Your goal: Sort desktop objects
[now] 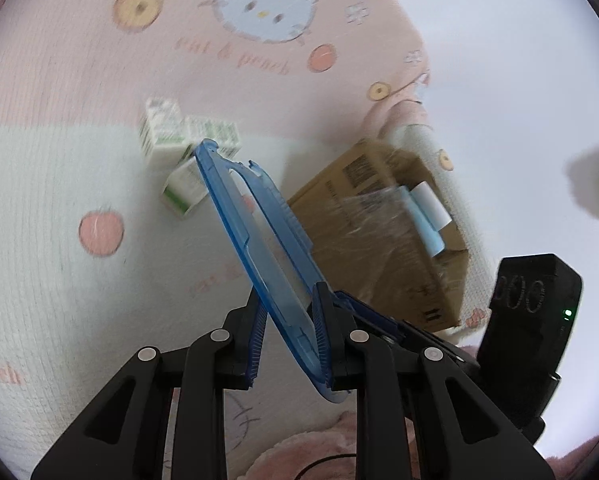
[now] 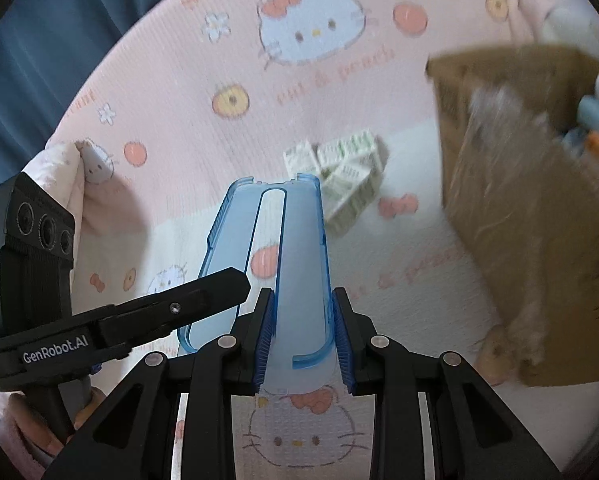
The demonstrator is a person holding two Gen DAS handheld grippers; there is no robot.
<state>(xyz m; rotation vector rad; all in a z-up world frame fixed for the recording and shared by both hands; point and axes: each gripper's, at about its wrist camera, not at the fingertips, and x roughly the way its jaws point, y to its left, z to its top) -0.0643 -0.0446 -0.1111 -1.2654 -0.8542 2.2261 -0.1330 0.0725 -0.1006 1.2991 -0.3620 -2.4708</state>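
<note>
Between both tools' pads (image 2: 264,336): blue phone case (image 2: 299,264), gripped.

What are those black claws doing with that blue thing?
A person is holding two grippers, and both pinch the same see-through blue phone case. The right gripper squeezes its near end, and the left gripper grips it too, edge-on in its own camera. The case is lifted above the pink cat blanket. A cardboard box with things inside sits to the right, and little green-and-white cartons lie behind.
</note>
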